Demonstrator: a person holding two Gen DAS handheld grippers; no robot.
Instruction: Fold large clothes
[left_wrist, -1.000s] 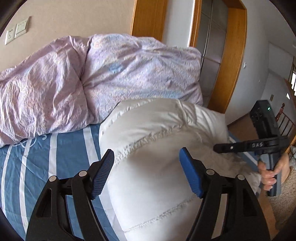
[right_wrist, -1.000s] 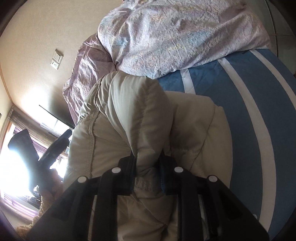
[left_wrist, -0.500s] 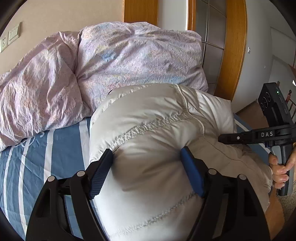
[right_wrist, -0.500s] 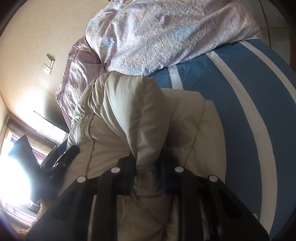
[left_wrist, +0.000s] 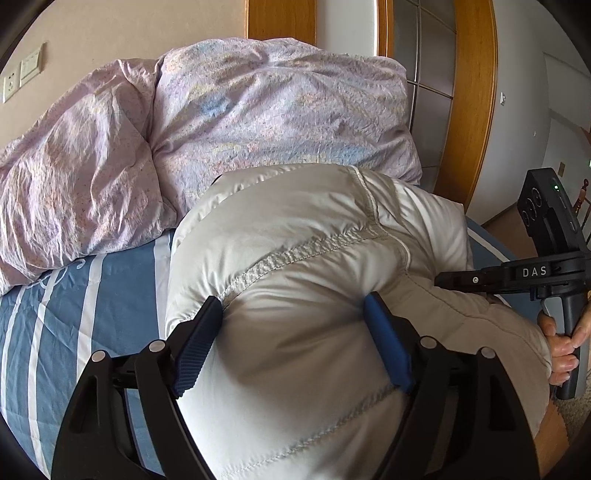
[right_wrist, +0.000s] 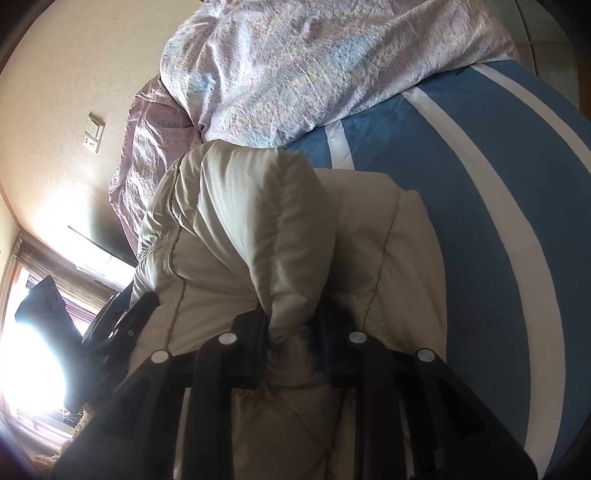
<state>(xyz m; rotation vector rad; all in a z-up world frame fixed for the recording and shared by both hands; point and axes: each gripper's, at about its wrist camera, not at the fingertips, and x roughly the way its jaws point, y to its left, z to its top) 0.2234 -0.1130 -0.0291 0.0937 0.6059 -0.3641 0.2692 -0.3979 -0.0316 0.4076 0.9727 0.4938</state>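
Observation:
A puffy cream quilted jacket (left_wrist: 314, 236) lies bunched on the blue striped bed sheet (left_wrist: 92, 295). My left gripper (left_wrist: 293, 332) is lowered onto it, its jaws opening. The padding bulges up between the blue pads (left_wrist: 195, 347), which straddle it without clamping. In the right wrist view my right gripper (right_wrist: 291, 332) is shut on a raised fold of the jacket (right_wrist: 258, 221), near its hem. The right gripper's body (left_wrist: 517, 275), held by a hand (left_wrist: 561, 347), shows at the jacket's right side, its fingertips hidden by fabric.
A crumpled pink duvet (left_wrist: 221, 122) is piled against the wall just behind the jacket. A wooden door frame (left_wrist: 476, 110) stands at the right. Bare striped sheet (right_wrist: 480, 221) stretches beside the jacket. A bright window (right_wrist: 33, 350) glares at the lower left.
My left gripper has come down and forward onto the jacket, and padding now swells between its wider pads. The right gripper keeps its hold on the fold and has barely shifted.

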